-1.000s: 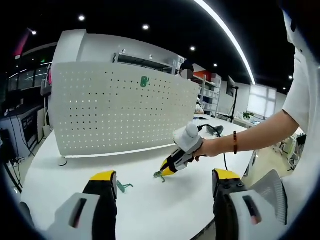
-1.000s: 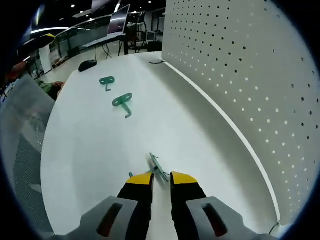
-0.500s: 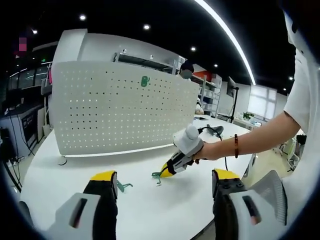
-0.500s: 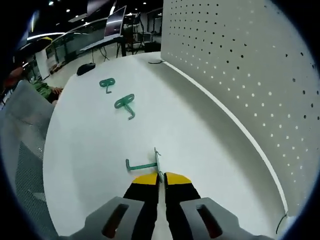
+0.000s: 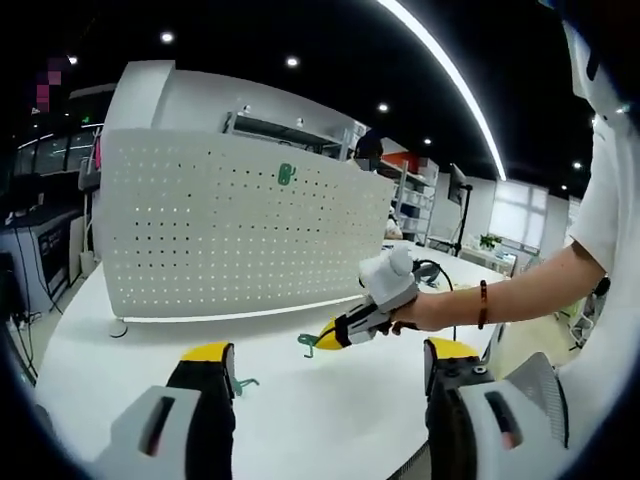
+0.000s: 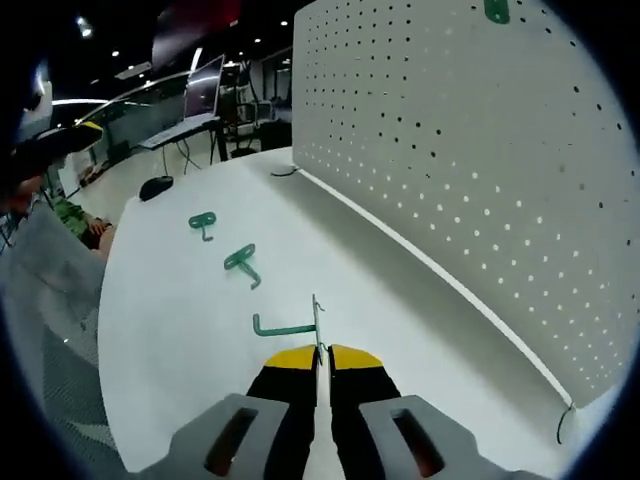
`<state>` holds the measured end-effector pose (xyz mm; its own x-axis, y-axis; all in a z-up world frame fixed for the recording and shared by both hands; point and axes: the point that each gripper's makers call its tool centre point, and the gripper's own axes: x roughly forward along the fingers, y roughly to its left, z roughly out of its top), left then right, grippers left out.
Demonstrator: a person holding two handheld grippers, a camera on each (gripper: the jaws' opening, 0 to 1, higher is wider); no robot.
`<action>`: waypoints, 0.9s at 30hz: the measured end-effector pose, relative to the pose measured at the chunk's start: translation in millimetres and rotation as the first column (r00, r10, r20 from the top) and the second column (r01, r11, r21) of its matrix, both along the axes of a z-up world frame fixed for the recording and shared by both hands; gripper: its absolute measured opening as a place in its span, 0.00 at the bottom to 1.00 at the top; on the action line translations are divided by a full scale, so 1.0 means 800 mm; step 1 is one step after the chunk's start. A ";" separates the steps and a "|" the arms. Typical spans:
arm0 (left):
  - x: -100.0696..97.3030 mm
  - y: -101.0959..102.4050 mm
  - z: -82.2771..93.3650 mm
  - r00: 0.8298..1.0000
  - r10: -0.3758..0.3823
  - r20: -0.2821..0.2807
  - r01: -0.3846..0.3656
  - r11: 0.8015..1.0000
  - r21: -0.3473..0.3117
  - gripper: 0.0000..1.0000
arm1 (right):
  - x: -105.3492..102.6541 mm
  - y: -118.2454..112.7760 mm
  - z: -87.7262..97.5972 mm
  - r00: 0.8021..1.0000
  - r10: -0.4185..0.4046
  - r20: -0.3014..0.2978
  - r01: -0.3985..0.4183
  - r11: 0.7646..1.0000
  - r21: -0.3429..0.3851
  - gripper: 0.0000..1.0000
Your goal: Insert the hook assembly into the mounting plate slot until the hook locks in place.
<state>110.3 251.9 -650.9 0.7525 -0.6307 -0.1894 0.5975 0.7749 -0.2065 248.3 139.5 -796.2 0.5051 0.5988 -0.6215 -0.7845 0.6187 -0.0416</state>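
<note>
Four green hooks were counted: one in the right gripper (image 6: 318, 352), two lying on the surface (image 6: 160, 330) left of the pegboard (image 6: 470, 160), and one mounted on that pegboard.

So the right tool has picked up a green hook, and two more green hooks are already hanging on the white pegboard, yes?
Not quite. The right tool does grip a green hook, but the two other hooks lie flat on the table, as the right gripper view shows. One green piece sits on the pegboard.
</note>
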 end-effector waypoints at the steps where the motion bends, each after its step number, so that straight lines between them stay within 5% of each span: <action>1: 0.000 0.000 0.000 1.000 -0.001 0.000 0.001 1.000 0.001 0.79 | -0.001 0.001 0.005 1.000 0.002 0.011 -0.002 1.000 0.007 0.02; 27: -0.002 -0.023 0.017 0.999 -0.045 0.024 0.046 0.997 -0.055 0.73 | -0.047 0.024 0.102 0.986 -0.062 0.154 0.035 0.985 0.169 0.02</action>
<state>108.6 233.3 -637.7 0.7266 -0.6734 -0.1364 0.6368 0.7346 -0.2341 210.5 159.1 -714.9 0.6202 0.6588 -0.4258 -0.7451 0.6645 -0.0570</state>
